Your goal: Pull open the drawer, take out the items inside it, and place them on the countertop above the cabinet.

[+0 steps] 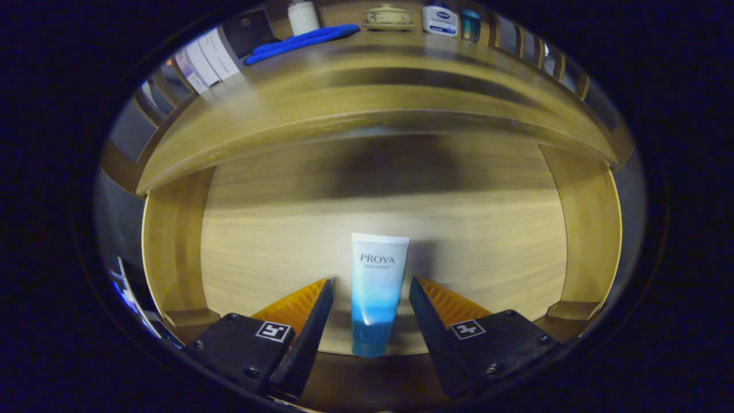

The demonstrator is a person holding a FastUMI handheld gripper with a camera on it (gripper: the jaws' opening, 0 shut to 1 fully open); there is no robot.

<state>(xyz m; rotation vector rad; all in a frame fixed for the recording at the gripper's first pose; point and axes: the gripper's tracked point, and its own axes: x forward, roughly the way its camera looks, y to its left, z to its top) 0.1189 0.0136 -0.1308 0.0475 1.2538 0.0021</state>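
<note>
The wooden drawer point(172, 246) is pulled out, and I look down into it. A white-to-blue cosmetic tube point(377, 292) lies on the drawer floor, cap end toward me. My gripper point(371, 287) is open, with one finger on each side of the tube and a small gap on both sides. Neither finger presses on the tube. The countertop point(367, 97) above the cabinet curves across beyond the drawer.
On the countertop's far side lie a blue cloth point(301, 41), a white bottle point(303, 16), a small lidded ceramic pot point(387, 16), a white and blue jar point(440, 20) and a blue cup point(470, 24). The drawer's side walls point(590, 229) flank the tube.
</note>
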